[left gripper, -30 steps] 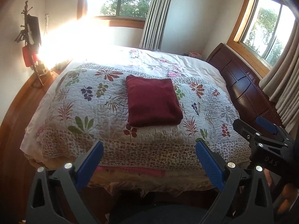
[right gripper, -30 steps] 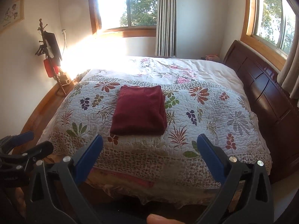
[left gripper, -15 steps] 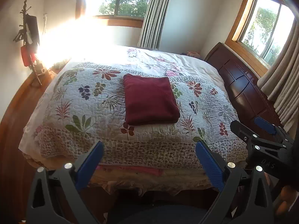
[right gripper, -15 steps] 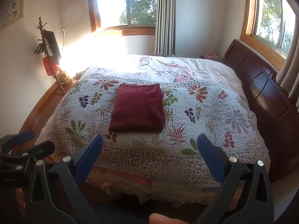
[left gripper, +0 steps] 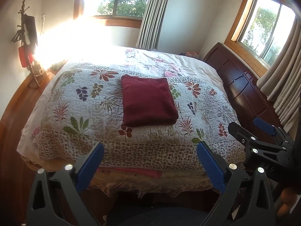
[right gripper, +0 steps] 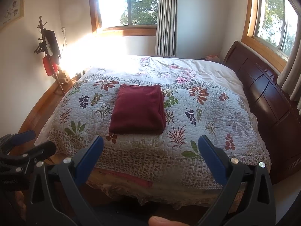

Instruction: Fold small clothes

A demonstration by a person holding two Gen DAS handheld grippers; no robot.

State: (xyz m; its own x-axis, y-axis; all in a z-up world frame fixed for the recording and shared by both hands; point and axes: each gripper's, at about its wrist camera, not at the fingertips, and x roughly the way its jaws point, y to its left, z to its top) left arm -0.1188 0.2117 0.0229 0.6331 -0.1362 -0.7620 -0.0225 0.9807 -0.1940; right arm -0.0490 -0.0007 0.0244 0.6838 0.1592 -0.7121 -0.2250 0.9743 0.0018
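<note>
Sunlit bedroom, late light flooding through the far window (right gripper: 128,3): a dark red garment (left gripper: 148,101) lies folded into a neat, thick rectangle on the flowered quilt (left gripper: 79,101) of a wide bed (right gripper: 207,69), near the middle of the quilt and a little toward its near edge. Its edges look square and its layers stacked at the right side, seen most clearly from the right wrist (right gripper: 138,110). Nothing else that looks like loose clothing shows on the covers.

Both grippers are well back from the garment, off the foot of the bed and touching nothing. The left gripper (left gripper: 150,162) has its blue-padded fingers spread wide apart with only air and the quilt's border between them; the right gripper (right gripper: 151,154) is held the same way — fingers wide apart, empty. Each tool shows at the edge of the other's view, side by side and level. A fingertip (right gripper: 161,221) of the person holding the right tool peeks in at the bottom of that view.

Judging by how things lie, the fold on this piece appears finished — no sleeve or hem sticks out that would call for another pass. What may be left is only to move it aside or bring out another item, and none is in sight. Beyond the bed stand a dark wooden headboard (left gripper: 242,86), grey curtains (right gripper: 166,18) and a coat stand (right gripper: 49,45) by the left wall.
</note>
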